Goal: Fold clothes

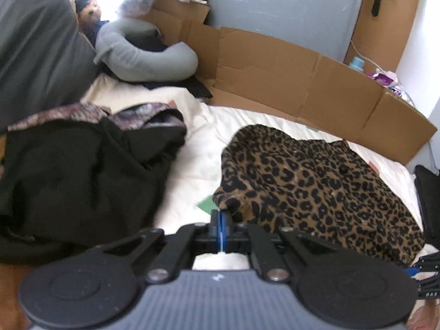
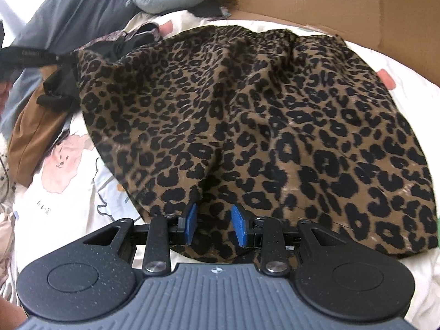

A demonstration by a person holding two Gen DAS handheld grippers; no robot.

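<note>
Both tongs are on the leopard-print garment (image 2: pixel 261 115), which lies spread across the white bed sheet (image 1: pixel 203 148). On my left tongs (image 1: pixel 220 217) the blue pads are pressed flat together, and a corner of that garment's hem sits right at their tips; whether the cloth is truly pinched there I cannot tell, since the fold hides the contact. My right tongs (image 2: pixel 214 220) stand partly apart, one blue pad on each side of a raised fold at the garment's near edge, with the cloth between them but the pads not clearly pressing on it.

Beyond the right tongs the garment runs away toward a brown cardboard wall (image 2: pixel 330 0), its gathered waistband on the far side. Left of my left tongs lies a black heap of clothes (image 1: pixel 82 178), a patterned piece (image 1: pixel 82 112) on top at its far edge. Farther off beyond that heap sit a grey curved pillow (image 1: pixel 143 60) and a small teddy bear (image 1: pixel 92 13). Left of the right tongs the sheet shows a pink cartoon print (image 2: pixel 66 162).
</note>
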